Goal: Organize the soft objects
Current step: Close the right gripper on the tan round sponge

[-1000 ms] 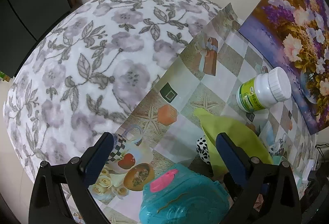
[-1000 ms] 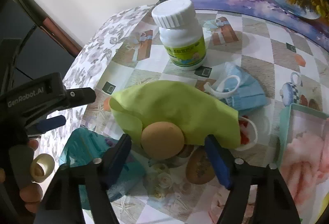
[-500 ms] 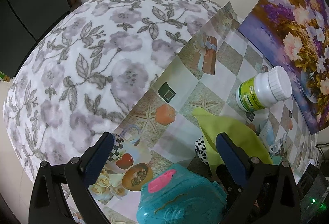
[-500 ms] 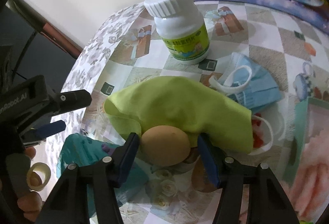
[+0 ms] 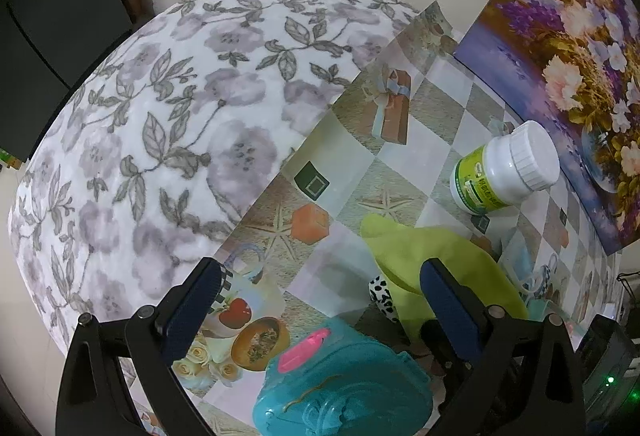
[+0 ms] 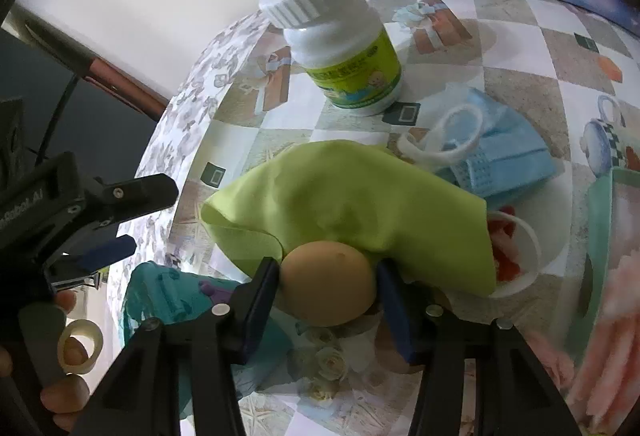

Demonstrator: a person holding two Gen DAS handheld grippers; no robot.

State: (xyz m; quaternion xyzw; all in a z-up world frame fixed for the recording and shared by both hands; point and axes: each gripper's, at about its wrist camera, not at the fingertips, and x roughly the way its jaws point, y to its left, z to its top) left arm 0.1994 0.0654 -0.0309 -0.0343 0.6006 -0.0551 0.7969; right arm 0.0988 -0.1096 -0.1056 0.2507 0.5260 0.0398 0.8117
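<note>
A tan egg-shaped soft ball (image 6: 328,288) lies half under the edge of a lime-green cloth (image 6: 352,196) on the patterned table. My right gripper (image 6: 326,268) is closing around it, and both blue pads touch its sides. A crumpled blue face mask (image 6: 500,156) sits just behind the cloth. My left gripper (image 5: 320,272) hangs open over a teal plastic toy (image 5: 340,388) with nothing between its fingers; it also shows in the right wrist view as the left gripper (image 6: 120,220), held by a hand. The green cloth (image 5: 432,256) lies to its right.
A white pill bottle with a green label (image 6: 340,48) stands behind the cloth. A flower painting (image 5: 580,56) leans along the table's far side. A floral blanket (image 5: 160,116) covers the area left of the table. A cow-patterned item (image 5: 382,296) peeks from under the cloth.
The right gripper's jaws have narrowed from well apart to touching the tan ball, and the view has drawn slightly closer. The left gripper has stayed put.
</note>
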